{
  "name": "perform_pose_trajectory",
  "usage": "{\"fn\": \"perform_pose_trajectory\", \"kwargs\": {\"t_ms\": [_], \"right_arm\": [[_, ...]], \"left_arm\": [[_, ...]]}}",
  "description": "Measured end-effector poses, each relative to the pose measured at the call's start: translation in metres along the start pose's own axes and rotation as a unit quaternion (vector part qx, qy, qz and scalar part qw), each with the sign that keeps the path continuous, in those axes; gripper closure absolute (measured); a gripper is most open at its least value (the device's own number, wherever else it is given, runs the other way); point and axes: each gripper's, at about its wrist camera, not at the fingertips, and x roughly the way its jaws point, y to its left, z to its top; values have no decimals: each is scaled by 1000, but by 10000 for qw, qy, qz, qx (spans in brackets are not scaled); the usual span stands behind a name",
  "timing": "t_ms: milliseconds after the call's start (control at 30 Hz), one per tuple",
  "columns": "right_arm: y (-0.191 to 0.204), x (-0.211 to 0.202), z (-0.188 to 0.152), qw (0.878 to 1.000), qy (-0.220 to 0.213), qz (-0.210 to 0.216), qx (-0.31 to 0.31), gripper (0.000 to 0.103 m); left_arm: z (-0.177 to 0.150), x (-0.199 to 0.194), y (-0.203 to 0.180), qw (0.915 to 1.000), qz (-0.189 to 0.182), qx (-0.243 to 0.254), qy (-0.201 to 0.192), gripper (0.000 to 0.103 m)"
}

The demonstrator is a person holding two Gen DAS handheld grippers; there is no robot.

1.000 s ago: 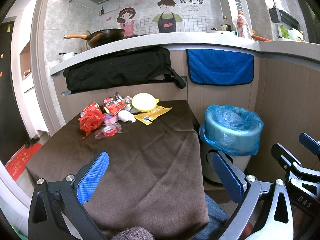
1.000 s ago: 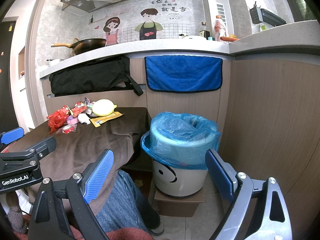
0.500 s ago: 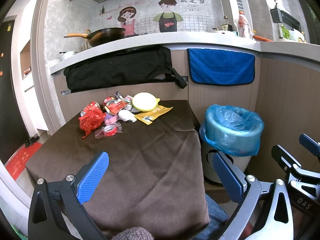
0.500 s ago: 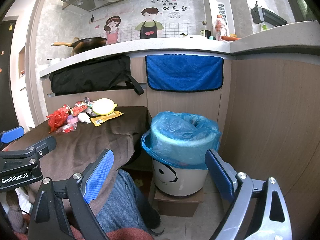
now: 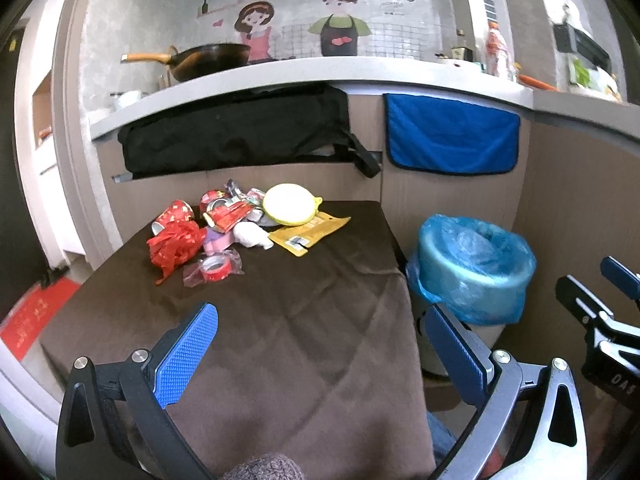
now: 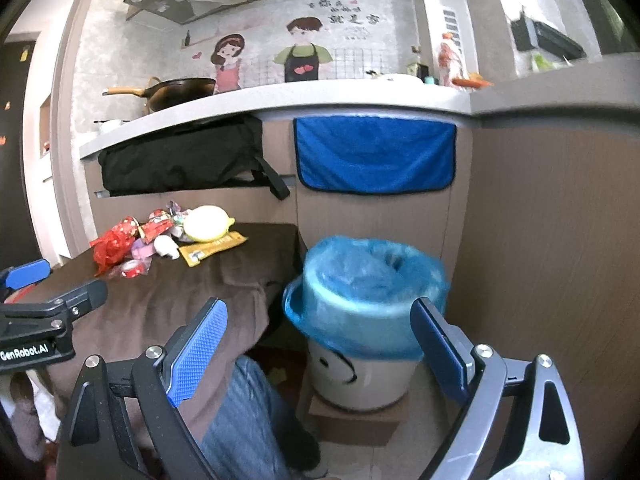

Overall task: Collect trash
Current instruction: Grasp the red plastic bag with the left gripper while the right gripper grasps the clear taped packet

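Barely anything has changed over the last second: both views have only crept a little closer to the scene, and the trash lies as it did. So the collecting has not started; my read is that the approach is just beginning.

Nearest, the left gripper (image 5: pixel 320 344) hangs over the near edge of the table (image 5: pixel 280 360), fingers spread wide with nothing between them. The right gripper (image 6: pixel 320 348) is level with it, off the table's right side, fingers likewise wide apart and empty, looking toward the bin (image 6: pixel 362 312). A knee in blue jeans (image 6: pixel 248 412) shows below the table's edge.

The table wears a dark brown cloth, creased, bare across its near half. The bin, white with a blue liner, stands on the floor just right of the table, raised on a low box; the liner looks empty from here.

At the table's far left: the trash pile (image 5: pixel 236 228). Red shredded ribbon (image 5: pixel 176 248) on the pile's left, a roll of red tape (image 5: pixel 214 267) in clear wrap nearest us, a yellow pouch (image 5: pixel 308 232) on the right, a round pale-yellow lid (image 5: pixel 290 204) behind it, crumpled wrappers between.

Beyond the table, a wood-panelled counter front, with a black bag (image 5: pixel 240 132) and a blue towel (image 5: pixel 452 136) draped over it. A wok (image 5: pixel 208 60) sits on top.
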Motion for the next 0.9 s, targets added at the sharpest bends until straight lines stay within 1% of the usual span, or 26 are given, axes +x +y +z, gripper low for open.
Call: {"fn": "perform_pose_trajectory", "kwargs": {"t_ms": [33,67,133,233,300,333,400,500,533,567,633,733,800,867,900], "right_arm": [[3,6,7,10000,-31,26,-87,12],[5,12,14,9999,-58,50,-137,12],[10,23,26,9997,-105,113,-194,12],[18,45,41,9993,-64,279,-236,12],[24,62,50,9989,-15,399,-252,12],[28,69,53,9987,10,428,-267,12],[38,88,58,9982,109,508,-311,12],[53,112,59,9969,241,646,-377,12],[59,121,58,9964,288,681,-416,12],[65,129,57,9959,343,709,-455,12],[77,148,53,9942,499,799,-519,12],[94,173,47,9906,776,981,-547,12],[101,181,44,9889,875,1046,-593,12],[110,188,41,9878,923,1026,-718,12],[114,191,40,9875,928,1008,-776,12]], "left_arm": [[4,8,9,10000,-51,-67,3,1],[7,15,17,9999,-11,-132,-5,1],[15,31,37,9995,185,-236,-34,1],[22,53,67,9980,522,-346,-83,1],[27,70,94,9968,644,-472,-17,3],[29,79,112,9956,718,-604,46,8],[30,93,142,9923,852,-885,129,12],[34,114,191,9865,902,-1362,152,12],[35,123,205,9848,889,-1478,223,12],[37,132,213,9838,888,-1535,280,12],[42,153,224,9844,865,-1482,398,12],[46,183,229,9853,857,-1392,508,12],[48,202,231,9854,833,-1363,590,12],[48,222,232,9857,897,-1221,739,13],[47,229,232,9857,930,-1157,796,15]]}}
